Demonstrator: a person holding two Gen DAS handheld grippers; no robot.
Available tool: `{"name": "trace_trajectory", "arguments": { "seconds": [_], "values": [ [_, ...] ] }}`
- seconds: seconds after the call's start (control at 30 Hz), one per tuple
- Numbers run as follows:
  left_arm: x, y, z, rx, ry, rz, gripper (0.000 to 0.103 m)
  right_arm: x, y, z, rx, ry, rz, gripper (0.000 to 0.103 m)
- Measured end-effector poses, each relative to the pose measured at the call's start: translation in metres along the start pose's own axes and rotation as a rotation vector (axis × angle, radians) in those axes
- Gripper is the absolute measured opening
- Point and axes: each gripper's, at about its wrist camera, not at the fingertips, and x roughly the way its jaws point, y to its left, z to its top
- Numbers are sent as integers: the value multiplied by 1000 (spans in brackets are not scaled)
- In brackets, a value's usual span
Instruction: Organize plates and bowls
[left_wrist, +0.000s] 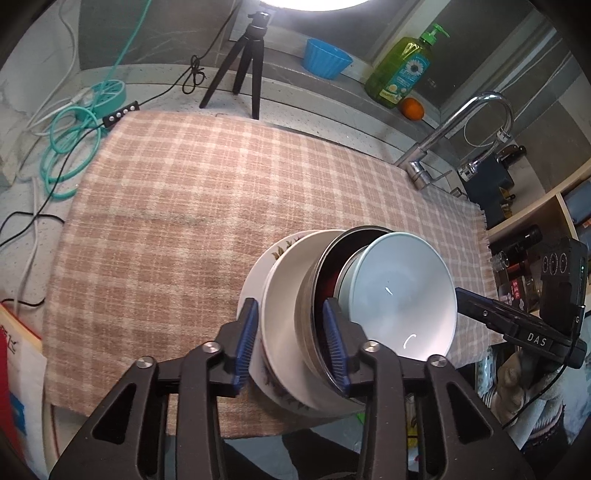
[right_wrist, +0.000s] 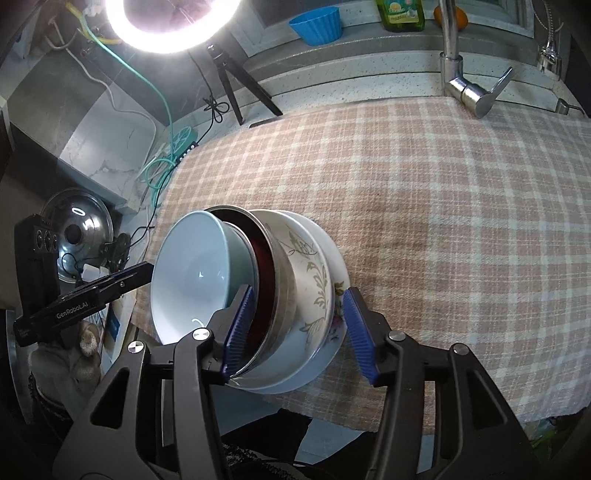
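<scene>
A nested stack lies tipped on its side on the checked cloth: a pale blue bowl (left_wrist: 400, 291) inside a dark metal-rimmed bowl (left_wrist: 314, 295), then a white bowl (left_wrist: 284, 306) and a floral plate (right_wrist: 314, 273).

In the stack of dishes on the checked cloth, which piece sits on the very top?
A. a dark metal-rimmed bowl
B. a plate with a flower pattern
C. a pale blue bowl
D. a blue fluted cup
C: the pale blue bowl is nested uppermost inside the dark metal-rimmed bowl, with the white bowl and the flower-pattern plate under them.
</scene>
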Motion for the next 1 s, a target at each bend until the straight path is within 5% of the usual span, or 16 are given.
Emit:
{"name": "trace_trajectory", "arguments": {
  "seconds": [0.47,1.0],
  "values": [
    [-31,-4,-10,65,-117,62,61,-36,5,-15,-65,-164,-45,84],
    [-83,-37,-37,142,-288,171,73,-87,36,-39,-198,-328,-108,92]
  ]
}}
